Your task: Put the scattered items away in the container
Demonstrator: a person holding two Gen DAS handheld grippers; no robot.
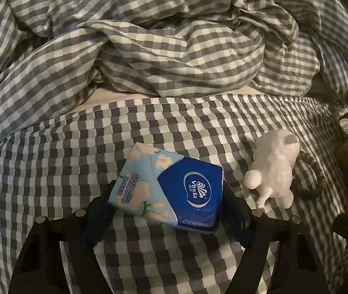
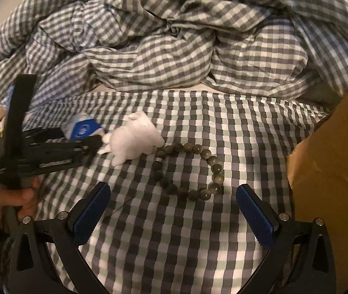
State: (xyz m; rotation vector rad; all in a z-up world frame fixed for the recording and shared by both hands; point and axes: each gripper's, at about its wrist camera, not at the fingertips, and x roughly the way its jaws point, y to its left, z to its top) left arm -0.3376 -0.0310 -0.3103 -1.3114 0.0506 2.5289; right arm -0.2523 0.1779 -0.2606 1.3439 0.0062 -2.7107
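A bed [image 1: 51,171] covered in a grey, green and white checked sheet fills both views, with a rumpled checked duvet [image 1: 174,49] heaped along its far side. At the right edge of the right wrist view stands a brown cardboard box [image 2: 333,159], its flap torn at the top.

The left gripper [image 1: 168,196] reaches down over a blue Vinda tissue pack [image 1: 169,186] lying flat on the sheet. Its jaws stand on either side of the pack, close against its two short ends; whether the pads already press on it I cannot tell. A hand [image 2: 15,198] grips this tool's handle at the lower left of the right wrist view.

Just to the right of the pack lies a white animal figurine [image 1: 272,166], on its side, apart from the pack. A bracelet of dark round beads [image 2: 193,171] lies behind and beside the figurine, one end touching it, the loop spread open on the sheet.

The right gripper [image 2: 172,196] hangs over that bracelet with its jaws wide, the blue pads [image 2: 90,210] well to either side of the loop and nothing between them but beads and sheet.
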